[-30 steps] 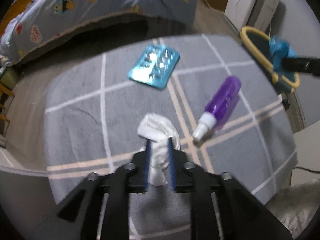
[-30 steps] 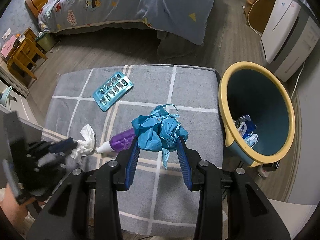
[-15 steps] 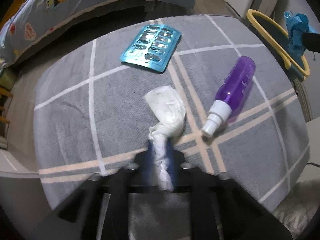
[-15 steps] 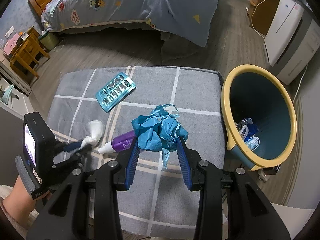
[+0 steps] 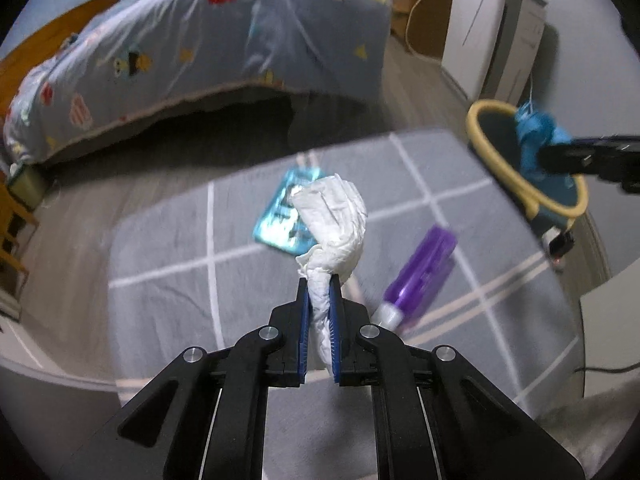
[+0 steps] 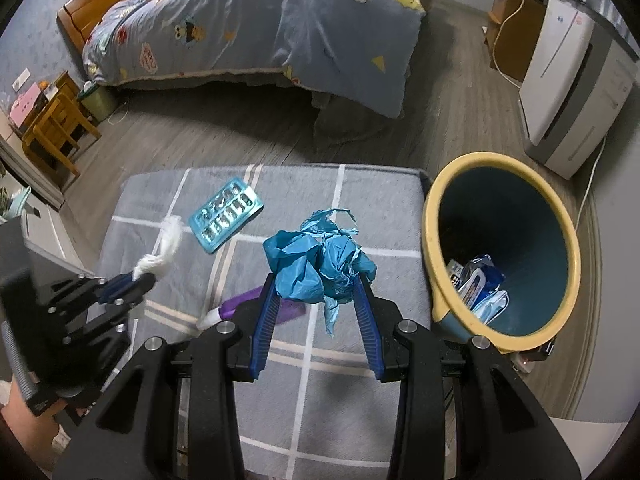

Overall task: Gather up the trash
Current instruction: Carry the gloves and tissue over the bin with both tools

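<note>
My left gripper [image 5: 319,280] is shut on a crumpled white tissue [image 5: 336,220], held up off the grey checked ottoman [image 5: 168,292]; in the right wrist view the left gripper [image 6: 142,278] shows at the left with the tissue [image 6: 168,240] sticking out. My right gripper [image 6: 316,280] is shut on a crumpled blue wad of paper [image 6: 316,260], lifted above the ottoman [image 6: 328,380]; the wad [image 5: 536,136] appears in front of the bin [image 5: 484,144]. A blue bin with a yellow rim [image 6: 430,216] stands right of the ottoman, with wrappers inside.
A purple spray bottle [image 5: 420,276] and a teal blister pack [image 6: 226,214] lie on the ottoman. A bed with a blue quilt [image 6: 280,20] stands beyond. A white appliance [image 6: 560,80] is at the far right, small wooden furniture [image 6: 56,128] at the left.
My left gripper closed on the white tissue and raised it off the ottoman. The right gripper kept the blue wad and barely moved.
</note>
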